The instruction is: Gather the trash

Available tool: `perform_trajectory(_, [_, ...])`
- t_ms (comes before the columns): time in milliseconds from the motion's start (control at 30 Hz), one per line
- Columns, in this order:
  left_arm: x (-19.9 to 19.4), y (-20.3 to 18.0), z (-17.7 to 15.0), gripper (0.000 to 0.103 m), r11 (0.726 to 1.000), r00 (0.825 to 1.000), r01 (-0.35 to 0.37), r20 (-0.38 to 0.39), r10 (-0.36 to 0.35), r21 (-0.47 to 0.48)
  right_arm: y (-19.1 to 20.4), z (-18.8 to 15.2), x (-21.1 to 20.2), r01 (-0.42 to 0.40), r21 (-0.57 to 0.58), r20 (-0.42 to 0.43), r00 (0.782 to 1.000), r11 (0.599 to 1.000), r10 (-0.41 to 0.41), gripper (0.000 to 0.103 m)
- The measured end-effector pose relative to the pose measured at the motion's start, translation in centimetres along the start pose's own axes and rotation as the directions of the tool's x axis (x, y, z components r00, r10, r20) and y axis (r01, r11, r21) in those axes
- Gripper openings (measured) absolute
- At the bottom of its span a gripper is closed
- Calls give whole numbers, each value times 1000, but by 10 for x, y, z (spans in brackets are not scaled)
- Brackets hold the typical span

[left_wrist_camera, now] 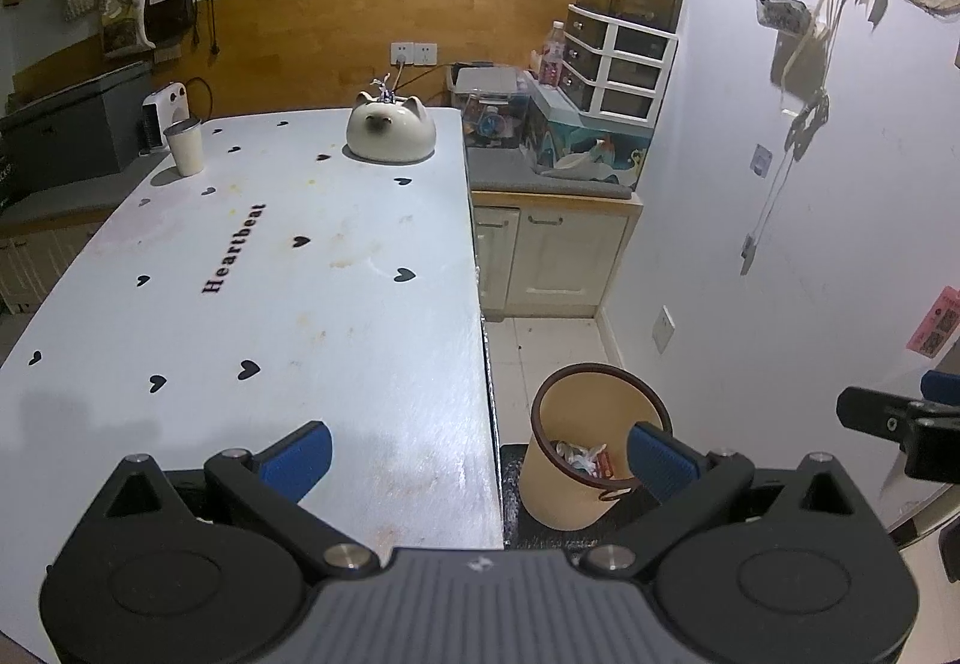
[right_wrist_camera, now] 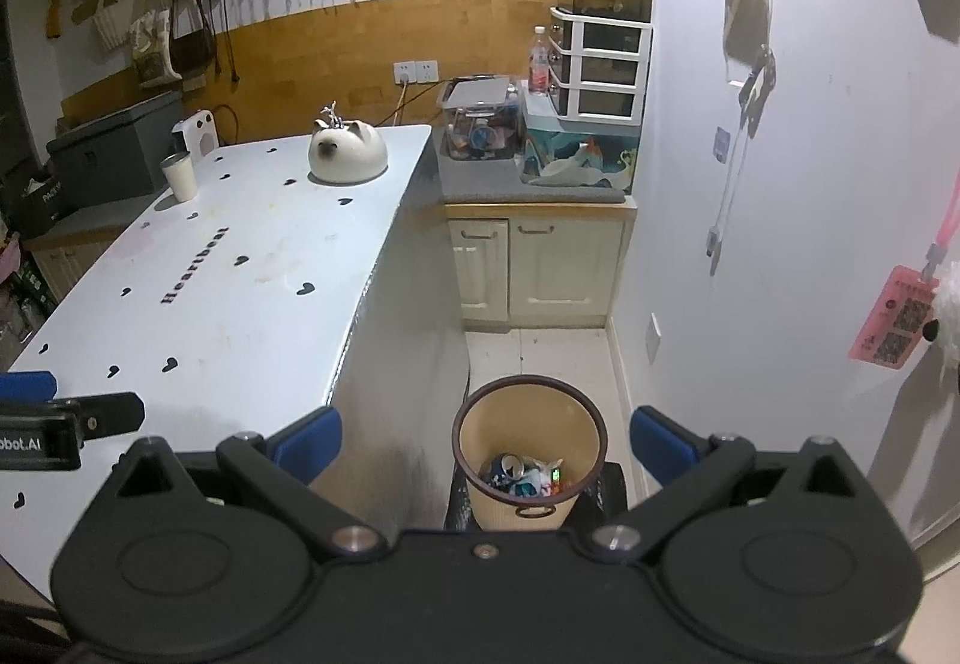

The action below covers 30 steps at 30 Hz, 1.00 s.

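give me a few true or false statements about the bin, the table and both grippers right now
1. The trash bin stands on the floor beside the table. True.
2. The bin is empty. False: crumpled trash lies inside.
3. The right gripper holds a wrapper. False: its fingers are open and hold nothing.
4. A cat-shaped ceramic piece sits at the table's far end. True.
5. The left gripper is shut. False: it is open.

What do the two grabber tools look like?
Both look alike. The left tool and the right tool each have a chunky black body with round black discs, silver bolts, and two fingers tipped with ribbed blue pads. From the right tool's camera, white lettering shows on the left tool's side.
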<state>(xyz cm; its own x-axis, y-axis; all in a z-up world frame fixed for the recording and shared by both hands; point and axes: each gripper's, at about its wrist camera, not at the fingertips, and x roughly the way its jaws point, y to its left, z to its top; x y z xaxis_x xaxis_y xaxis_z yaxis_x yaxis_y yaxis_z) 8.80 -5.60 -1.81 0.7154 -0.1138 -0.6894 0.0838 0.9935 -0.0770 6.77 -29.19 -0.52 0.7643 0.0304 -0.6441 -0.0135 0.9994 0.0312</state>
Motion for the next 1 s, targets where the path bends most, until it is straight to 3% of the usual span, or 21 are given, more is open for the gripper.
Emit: perform_trajectory(1000, [5, -1, 1, 103, 1000, 1000, -6, -17, 6, -2, 0, 1, 8, -4, -7, -28, 1000, 1000, 3, 103])
